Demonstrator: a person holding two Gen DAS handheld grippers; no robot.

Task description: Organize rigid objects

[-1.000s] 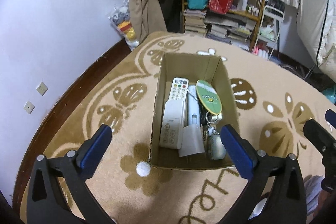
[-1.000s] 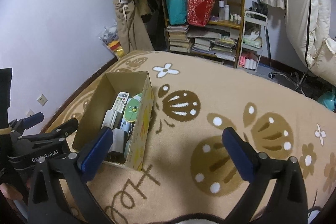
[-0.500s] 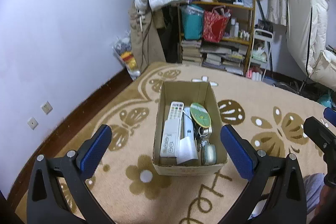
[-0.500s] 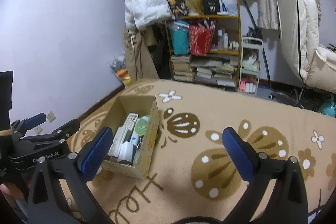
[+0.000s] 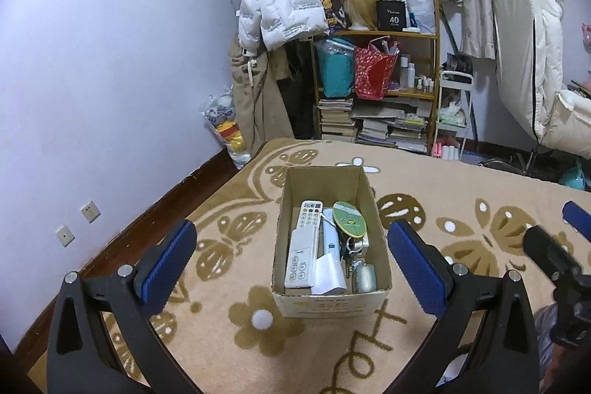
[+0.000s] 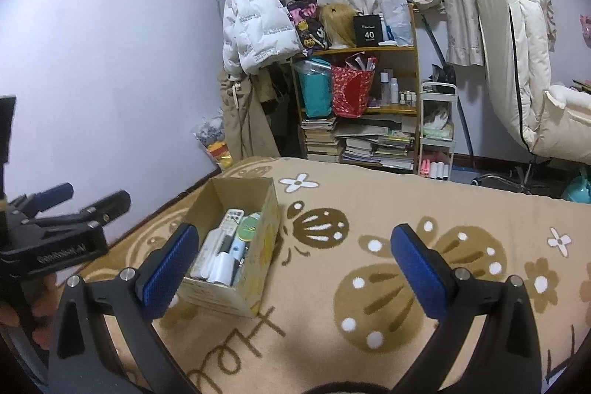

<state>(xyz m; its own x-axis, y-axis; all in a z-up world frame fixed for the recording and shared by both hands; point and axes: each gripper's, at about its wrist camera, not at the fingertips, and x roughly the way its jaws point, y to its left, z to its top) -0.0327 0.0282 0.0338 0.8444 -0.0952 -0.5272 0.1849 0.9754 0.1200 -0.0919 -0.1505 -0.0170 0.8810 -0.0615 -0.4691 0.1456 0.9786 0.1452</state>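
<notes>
Left wrist view: the left hand-held gripper [image 5: 291, 253] hangs wide open and empty above a tan patterned carpet [image 5: 461, 205]. Between its blue pads sits an open cardboard box [image 5: 328, 301] holding a white remote [image 5: 304, 242], a green oval tin [image 5: 349, 219] and keys [image 5: 351, 246].

Right wrist view: the right hand-held gripper [image 6: 293, 268] is likewise spread apart, holding nothing. The box [image 6: 236, 294] lies left of centre on the carpet [image 6: 388, 202]; a bookshelf [image 6: 369, 106] stands behind.

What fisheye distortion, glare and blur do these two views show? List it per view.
Left wrist view: sharp, evenly lit, no glare; the wall bows strongly and black vignette fills the corners; the cardboard box casts only a soft shadow. Right wrist view: equally sharp and curved, with the open right gripper looming large.
</notes>
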